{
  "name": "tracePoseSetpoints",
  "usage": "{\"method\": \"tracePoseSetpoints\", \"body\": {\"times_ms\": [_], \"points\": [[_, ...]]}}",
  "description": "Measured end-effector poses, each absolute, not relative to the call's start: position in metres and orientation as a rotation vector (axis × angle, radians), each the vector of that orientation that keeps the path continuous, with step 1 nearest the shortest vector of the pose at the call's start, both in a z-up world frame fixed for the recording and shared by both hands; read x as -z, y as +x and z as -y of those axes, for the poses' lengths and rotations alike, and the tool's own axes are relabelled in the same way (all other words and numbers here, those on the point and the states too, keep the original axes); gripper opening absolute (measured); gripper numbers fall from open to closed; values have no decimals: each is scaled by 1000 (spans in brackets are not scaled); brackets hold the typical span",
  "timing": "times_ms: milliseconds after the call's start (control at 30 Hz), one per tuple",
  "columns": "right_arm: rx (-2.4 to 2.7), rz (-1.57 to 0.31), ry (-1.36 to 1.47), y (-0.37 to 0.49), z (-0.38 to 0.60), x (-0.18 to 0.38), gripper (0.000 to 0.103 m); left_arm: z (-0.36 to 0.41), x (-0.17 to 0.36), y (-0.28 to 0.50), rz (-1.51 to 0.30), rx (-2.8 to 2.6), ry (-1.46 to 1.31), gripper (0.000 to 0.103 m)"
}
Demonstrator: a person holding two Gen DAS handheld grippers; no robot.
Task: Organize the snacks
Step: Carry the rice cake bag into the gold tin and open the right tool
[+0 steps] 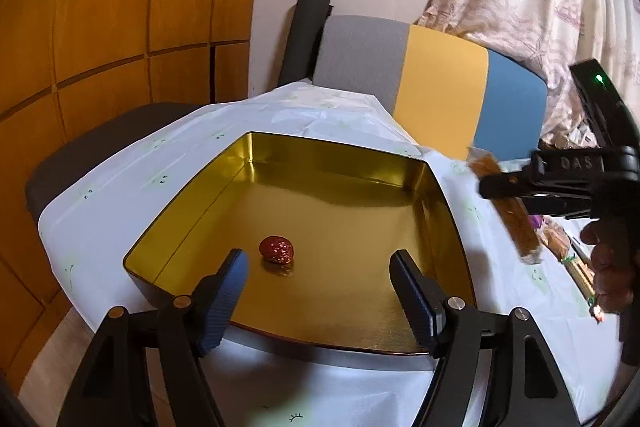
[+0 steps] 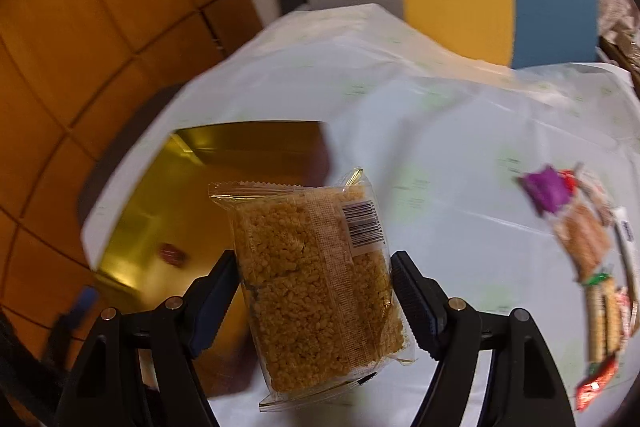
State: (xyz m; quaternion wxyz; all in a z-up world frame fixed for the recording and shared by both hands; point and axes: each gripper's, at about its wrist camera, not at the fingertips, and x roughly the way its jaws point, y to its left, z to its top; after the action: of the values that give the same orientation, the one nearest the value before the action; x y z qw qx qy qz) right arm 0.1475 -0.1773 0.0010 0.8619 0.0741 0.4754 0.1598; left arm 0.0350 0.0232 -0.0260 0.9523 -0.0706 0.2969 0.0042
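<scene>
My right gripper (image 2: pixel 312 291) pinches the rice cake pack (image 2: pixel 316 283) above the tin's (image 1: pixel 448 195) right edge; left gripper (image 1: pixel 320 291) spread, empty. Lower flat w/ care, clear of date (image 1: pixel 277 249).

left gripper (image 1: pixel 318 301): black frame | fingers (image 1: pixel 224 301): blue ribbed pads | silver screws | hand (image 1: pixel 612 267): bare skin

Warm, dim indoor lighting is recorded in both views. Glare is noted on the gold tin (image 1: pixel 312 211), with a shadow cast beneath its near edge. Heavy motion blur is observed in the right wrist view, particularly across the snack pile (image 2: pixel 592 259). Fisheye bending and dark vignetting are seen at all edges.
</scene>
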Motion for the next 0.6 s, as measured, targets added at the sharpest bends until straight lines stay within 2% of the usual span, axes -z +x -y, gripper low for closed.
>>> {"method": "tracePoseSetpoints", "body": {"times_ms": [333,600], "points": [[-426,-1037,111,164,100,8,78,-39,30,39,-613,-77,-208,74],[-438,-1061,26,168,80,25,77,-43,35,41,-627,-106,-216,75]]}}
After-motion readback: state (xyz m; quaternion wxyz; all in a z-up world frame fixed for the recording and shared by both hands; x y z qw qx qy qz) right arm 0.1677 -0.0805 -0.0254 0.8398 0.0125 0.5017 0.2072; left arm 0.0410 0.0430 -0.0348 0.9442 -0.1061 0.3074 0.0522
